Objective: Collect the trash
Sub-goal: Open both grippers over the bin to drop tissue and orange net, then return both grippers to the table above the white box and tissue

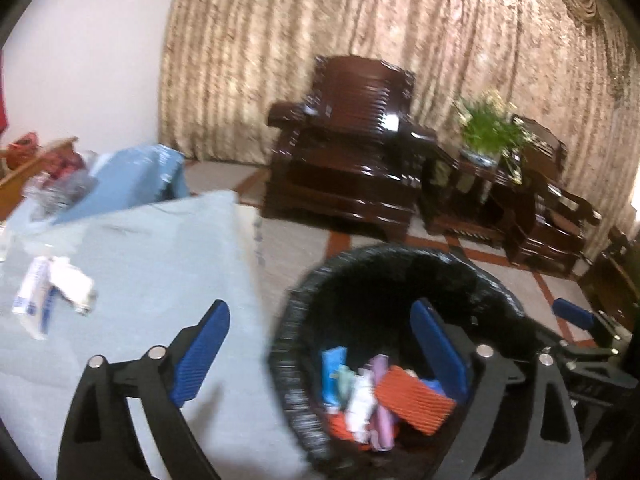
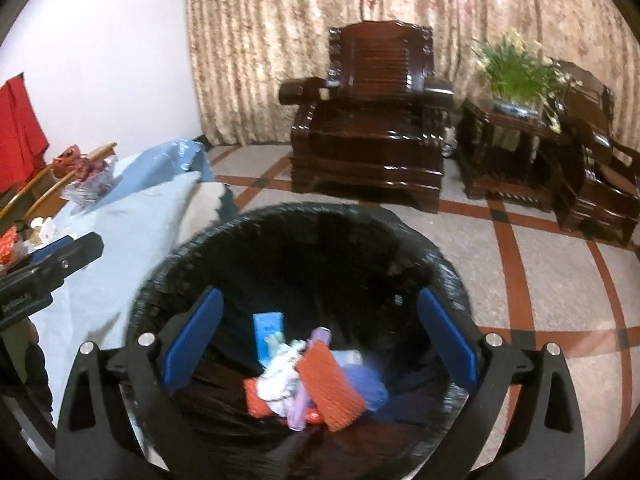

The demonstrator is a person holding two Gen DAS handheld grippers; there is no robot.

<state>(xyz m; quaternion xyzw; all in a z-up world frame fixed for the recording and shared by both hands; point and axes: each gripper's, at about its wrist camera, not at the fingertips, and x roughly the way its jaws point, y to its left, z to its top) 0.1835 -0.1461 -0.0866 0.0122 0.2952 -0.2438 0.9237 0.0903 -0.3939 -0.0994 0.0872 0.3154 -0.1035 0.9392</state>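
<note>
A bin lined with a black bag (image 1: 304,344) (image 2: 160,280) stands on the floor beside the table. Inside lie an orange ribbed piece (image 1: 412,398) (image 2: 334,390), a blue packet (image 1: 332,368) (image 2: 266,332), a purple tube (image 2: 308,380) and white crumpled paper (image 2: 276,380). My left gripper (image 1: 320,354) is open and empty, straddling the table edge and the bin. My right gripper (image 2: 320,344) is open and empty above the bin; it also shows in the left wrist view (image 1: 576,316). White and blue wrappers (image 1: 52,296) lie on the table's light blue cloth (image 1: 160,264).
A blue bag (image 1: 136,176) and a heap of red and clear items (image 1: 60,184) sit at the table's far end. Dark wooden armchairs (image 2: 368,128) and a side table with a potted plant (image 2: 516,76) stand before the curtain. The floor is tiled (image 2: 540,280).
</note>
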